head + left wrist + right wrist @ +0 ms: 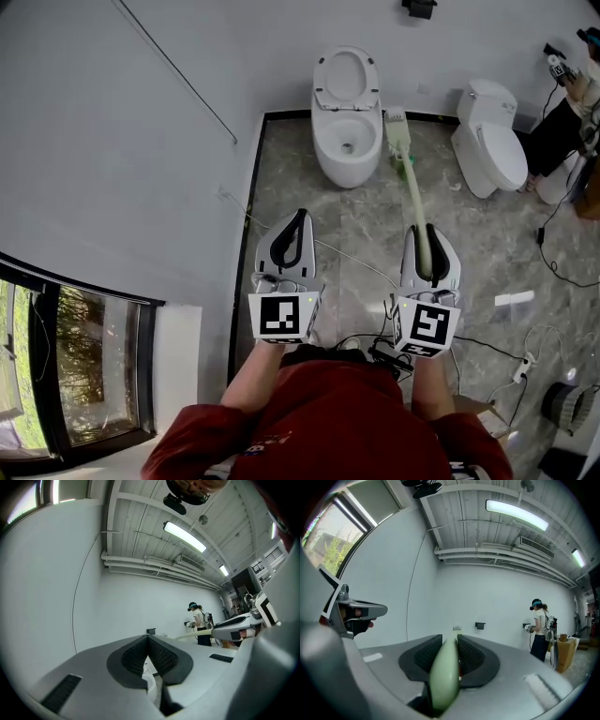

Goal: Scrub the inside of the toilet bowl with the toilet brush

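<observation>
Right gripper (424, 240) aims brush (410, 183) forward, seemingly level

Red top (323, 412) — left gripper (299, 216) and right gripper (425, 231) grey, with black-and-white marker cubes (284, 316).

The toilet bowl (347, 141) at 12 o'clock is white, as is the second toilet (492, 145) at 1 o'clock. The toilet brush (413, 192) has a pale green handle and a whitish head. The floor (361, 246) is grey marble with pale veining and a black border. The left gripper (298, 216) and right gripper (427, 232) are light grey with black ribbed pads (133, 658). Their marker cubes carry black-and-white square patterns. The sleeve (192, 448) at 7 o'clock is red.
</observation>
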Motion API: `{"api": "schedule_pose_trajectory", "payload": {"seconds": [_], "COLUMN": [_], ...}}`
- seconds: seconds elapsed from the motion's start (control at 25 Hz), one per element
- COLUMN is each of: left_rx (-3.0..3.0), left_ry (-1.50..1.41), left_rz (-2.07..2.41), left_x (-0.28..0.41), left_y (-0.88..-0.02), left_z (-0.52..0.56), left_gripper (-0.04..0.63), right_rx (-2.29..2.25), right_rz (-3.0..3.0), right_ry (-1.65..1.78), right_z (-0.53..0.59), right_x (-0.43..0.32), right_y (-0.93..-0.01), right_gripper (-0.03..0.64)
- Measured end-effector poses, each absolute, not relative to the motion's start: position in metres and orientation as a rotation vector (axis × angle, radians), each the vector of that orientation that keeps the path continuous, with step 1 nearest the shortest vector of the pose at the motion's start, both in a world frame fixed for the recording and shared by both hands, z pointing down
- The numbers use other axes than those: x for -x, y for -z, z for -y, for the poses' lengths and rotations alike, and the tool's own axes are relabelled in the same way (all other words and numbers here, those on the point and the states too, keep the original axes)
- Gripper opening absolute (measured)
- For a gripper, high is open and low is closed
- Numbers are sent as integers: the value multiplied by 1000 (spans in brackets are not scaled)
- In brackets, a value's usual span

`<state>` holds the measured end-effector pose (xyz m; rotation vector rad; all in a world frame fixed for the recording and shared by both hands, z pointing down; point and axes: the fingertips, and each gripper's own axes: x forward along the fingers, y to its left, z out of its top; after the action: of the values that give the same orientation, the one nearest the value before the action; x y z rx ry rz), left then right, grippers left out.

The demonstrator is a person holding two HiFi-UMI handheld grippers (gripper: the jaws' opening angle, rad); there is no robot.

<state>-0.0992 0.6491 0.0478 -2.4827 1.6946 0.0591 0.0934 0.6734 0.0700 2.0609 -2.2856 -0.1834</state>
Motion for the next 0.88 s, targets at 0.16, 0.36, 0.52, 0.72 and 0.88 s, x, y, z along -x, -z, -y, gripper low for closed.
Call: {"api": "schedule_pose_trajectory", "payload": {"seconds": [0.16, 0.36, 0.52, 0.72, 0.88], "left_rx": [2498, 2505, 2507, 2540, 2532], "left_ry": [-11, 14, 14, -8, -41], "left_rz": [-1714, -1691, -1686, -1703, -1710], "left_x": [83, 67, 62, 64, 75], "left_y": [-65, -68, -65, -69, -77], "left_z": [-657, -656, -644, -614, -578], "left_gripper": [5, 5, 5, 5, 5], "right_rx": [-2033, -2014, -2014, -2005, -1985], "right_rz": [2290, 2291, 2286, 2270, 2257], "right_ry": [140, 85, 75, 98, 118], "right_z": [-680, -680, -668, -640, -604], "right_x": [-104, -113, -120, -117, -107], "right_y": [-89, -105, -106, -106, -109], "right_gripper": [114, 114, 114, 114, 114]}}
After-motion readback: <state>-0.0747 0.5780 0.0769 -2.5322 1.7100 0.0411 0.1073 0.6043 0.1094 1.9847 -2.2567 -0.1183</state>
